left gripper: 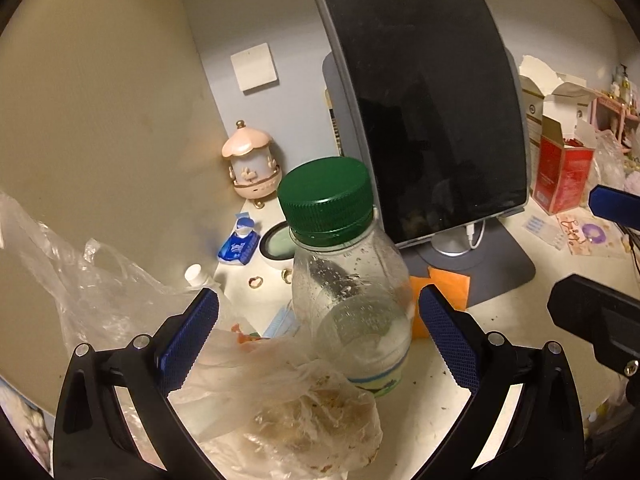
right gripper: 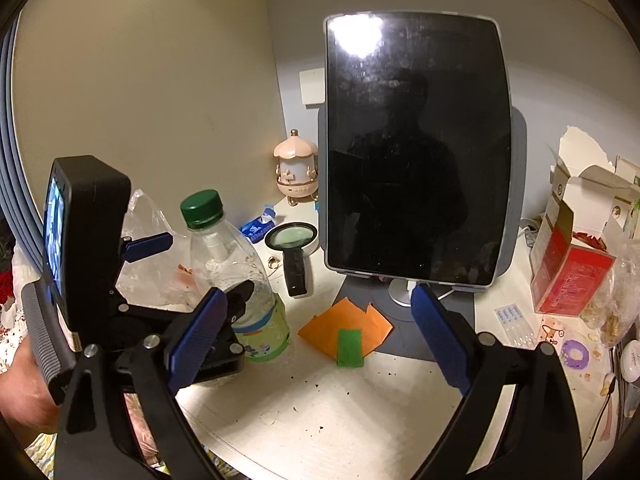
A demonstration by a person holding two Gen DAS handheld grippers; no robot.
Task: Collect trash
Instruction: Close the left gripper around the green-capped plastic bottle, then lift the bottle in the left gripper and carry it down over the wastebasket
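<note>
Nearest the left wrist camera: a crumpled clear plastic bag with brownish food scraps inside, lying at 6 o'clock right under the fingers and against the foot of the bottle.
Bottle: a clear plastic bottle with a green cap, upright on the desk, nearly empty, droplets on its wall; it stands between the two blue pads.
Left gripper: spread wide, one pad at 9 o'clock of the bottle and one at 3 o'clock, neither touching it.
Right gripper: spread too, holding nothing, hanging over the orange paper and its green scrap at 12 o'clock.
Other trash: a second thin bag at 9 o'clock behind the left pad.
Keep clear of: the tablet on its stand at 1 o'clock, the magnifying glass behind the bottle.
Risk, slip: the light, round bottle could squirt out or tip toward the tablet if the pads close off-centre.
Risk, snag: the left pad may catch bag film together with the bottle, dragging scraps across the desk.
Risk, collision: the two tools sit near each other; closing in together could knock them.
</note>
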